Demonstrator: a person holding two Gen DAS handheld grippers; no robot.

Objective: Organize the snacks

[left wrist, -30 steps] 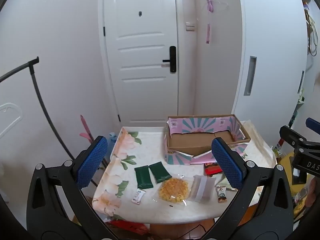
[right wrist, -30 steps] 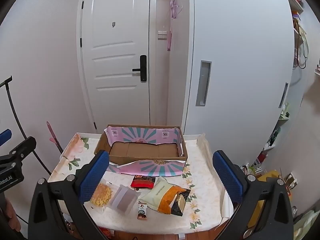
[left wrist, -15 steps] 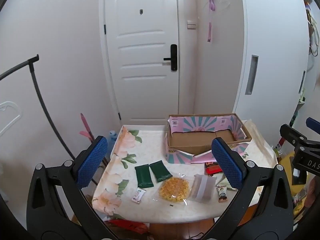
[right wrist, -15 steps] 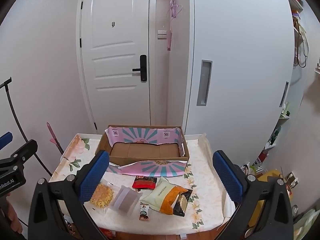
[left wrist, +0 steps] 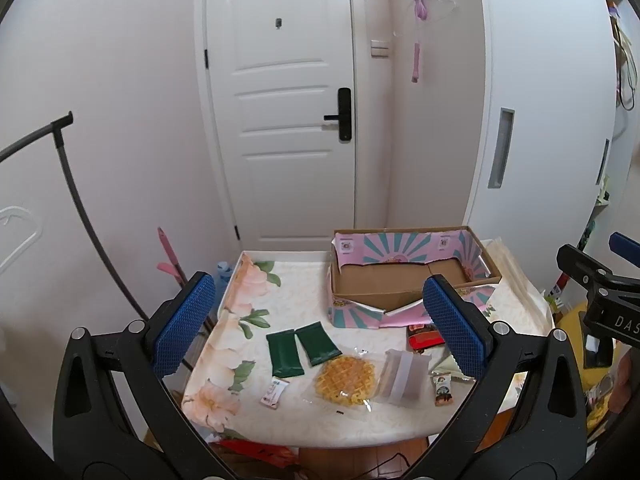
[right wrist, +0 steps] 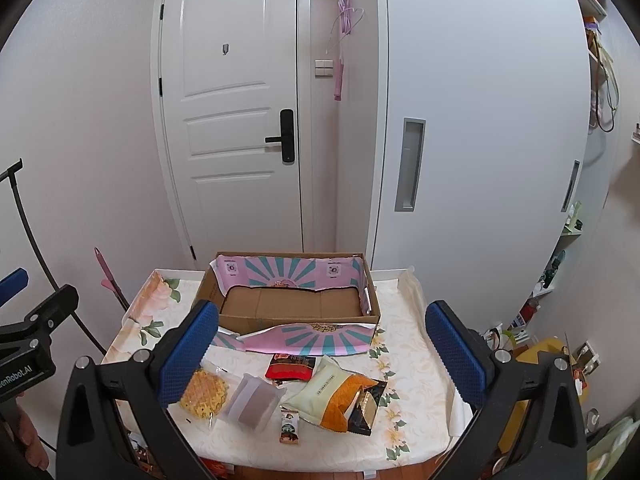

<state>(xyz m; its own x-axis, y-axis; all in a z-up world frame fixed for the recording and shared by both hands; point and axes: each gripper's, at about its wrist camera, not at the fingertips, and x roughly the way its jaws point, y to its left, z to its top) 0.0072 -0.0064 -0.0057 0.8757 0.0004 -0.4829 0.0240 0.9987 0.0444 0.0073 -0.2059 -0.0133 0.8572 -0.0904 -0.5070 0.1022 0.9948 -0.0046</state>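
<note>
Cardboard box (right wrist: 288, 304), one, empty, at the far end of the floral-clothed table (left wrist: 256, 288). Two dark green packets (left wrist: 301, 347) side by side on the cloth nearer the front. Beside them one bagged yellow waffle (left wrist: 345, 376), one frosted pouch (left wrist: 402, 372), one small white sachet (left wrist: 274, 391), one tiny brown packet (right wrist: 289, 431). One red bag (right wrist: 291, 367) touching one pale-green-and-orange bag (right wrist: 335, 392). Left claw (left wrist: 320, 328) spread wide, gripping nothing, held above the front edge. Right claw (right wrist: 320, 354) likewise spread, empty.
</note>
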